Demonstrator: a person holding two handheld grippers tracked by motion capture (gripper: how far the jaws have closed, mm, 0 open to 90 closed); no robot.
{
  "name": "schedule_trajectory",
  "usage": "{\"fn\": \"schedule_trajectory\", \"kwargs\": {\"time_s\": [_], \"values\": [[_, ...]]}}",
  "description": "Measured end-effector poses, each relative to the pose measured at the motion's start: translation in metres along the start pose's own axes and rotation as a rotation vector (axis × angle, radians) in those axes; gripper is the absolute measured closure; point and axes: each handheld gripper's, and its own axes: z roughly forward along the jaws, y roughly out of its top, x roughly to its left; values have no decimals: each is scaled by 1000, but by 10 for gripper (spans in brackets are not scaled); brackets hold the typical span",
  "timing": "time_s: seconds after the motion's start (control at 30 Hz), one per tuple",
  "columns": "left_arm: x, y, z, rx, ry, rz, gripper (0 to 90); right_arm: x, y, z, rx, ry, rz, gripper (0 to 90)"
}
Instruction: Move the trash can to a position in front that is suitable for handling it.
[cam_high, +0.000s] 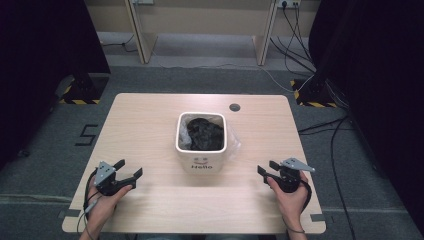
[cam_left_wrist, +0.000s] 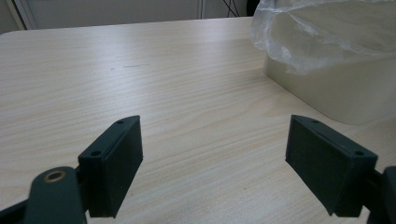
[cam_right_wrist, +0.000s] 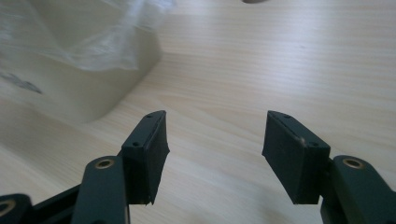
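Standing in the middle of the wooden table (cam_high: 150, 125), the cream bin (cam_high: 201, 162) marked "Hello" holds a clear plastic liner (cam_high: 186, 135) with a dark crumpled mass (cam_high: 205, 134) inside. On its left, the left gripper (cam_high: 131, 169) rests low over the table, jaws spread wide with nothing between them. On its right, the right gripper (cam_high: 267, 168) is likewise wide open and empty, well apart from the bin
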Motion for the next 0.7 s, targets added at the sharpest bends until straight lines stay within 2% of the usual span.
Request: {"fn": "schedule_trajectory", "kwargs": {"time_s": [0.1, 0.27, 0.4, 0.53, 0.63, 0.7], "values": [[0, 0, 0, -1, -1, 7, 181, 13, 10, 9, -8, 72, -21, 397], [-1, -1, -1, -5, -7, 2, 177, 40, 33, 26, -26, 207, -94, 389], [-1, -1, -2, -3, -10, 4, 175, 59, 48, 35, -28, 285, -150, 381], [-2, -1, -2, 0, -12, 11, 174, 73, 59, 43, -34, 313, -194, 381], [-1, -1, -2, 0, -14, 10, 173, 83, 67, 52, -25, 317, -226, 375], [-1, -1, -2, -2, -16, 3, 172, 89, 71, 60, -29, 321, -231, 370]]}}
